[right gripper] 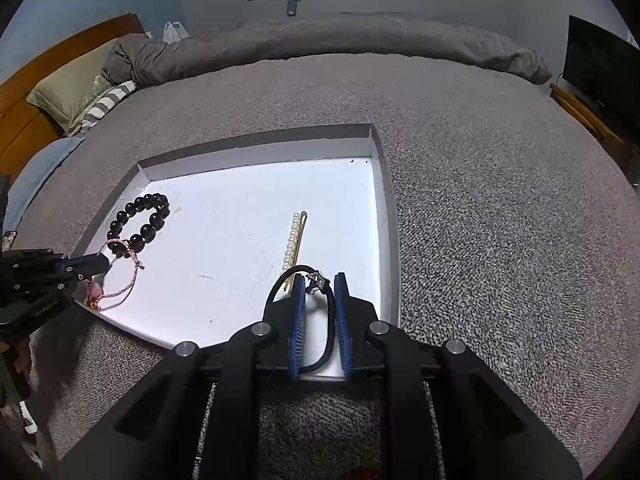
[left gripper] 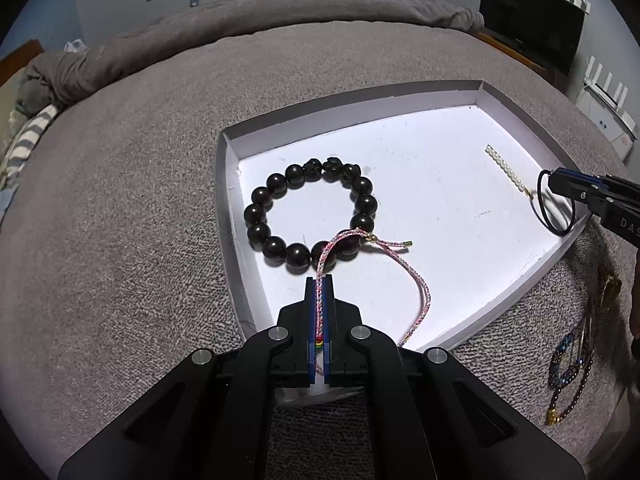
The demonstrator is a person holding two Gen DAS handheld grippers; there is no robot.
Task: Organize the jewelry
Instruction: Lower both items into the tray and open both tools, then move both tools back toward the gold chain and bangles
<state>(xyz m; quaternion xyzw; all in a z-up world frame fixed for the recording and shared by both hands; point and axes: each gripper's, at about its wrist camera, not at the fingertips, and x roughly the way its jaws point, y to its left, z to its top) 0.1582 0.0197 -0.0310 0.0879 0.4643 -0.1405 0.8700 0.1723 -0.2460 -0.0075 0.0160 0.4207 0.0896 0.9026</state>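
A shallow white tray (left gripper: 420,184) lies on the grey bed cover. My left gripper (left gripper: 319,280) hovers over its near left corner, shut on a pink braided cord bracelet (left gripper: 424,292) whose loop drapes over a black bead bracelet (left gripper: 277,183) lying in the tray. At the tray's right edge, my right gripper (right gripper: 318,280) stands open. A thin black band with a small star charm (right gripper: 331,320) hangs between its pads and loops round the left finger without being squeezed. A pearl hair pin (right gripper: 294,240) lies just beyond the right gripper's tips.
More jewellery lies on the cover right of the tray: dark beaded strands (left gripper: 568,364) and a gold piece (left gripper: 609,284). Grey bed cover (right gripper: 500,220) surrounds the tray. Pillows (right gripper: 72,92) and a wooden headboard are far left, a dark screen (right gripper: 600,64) far right.
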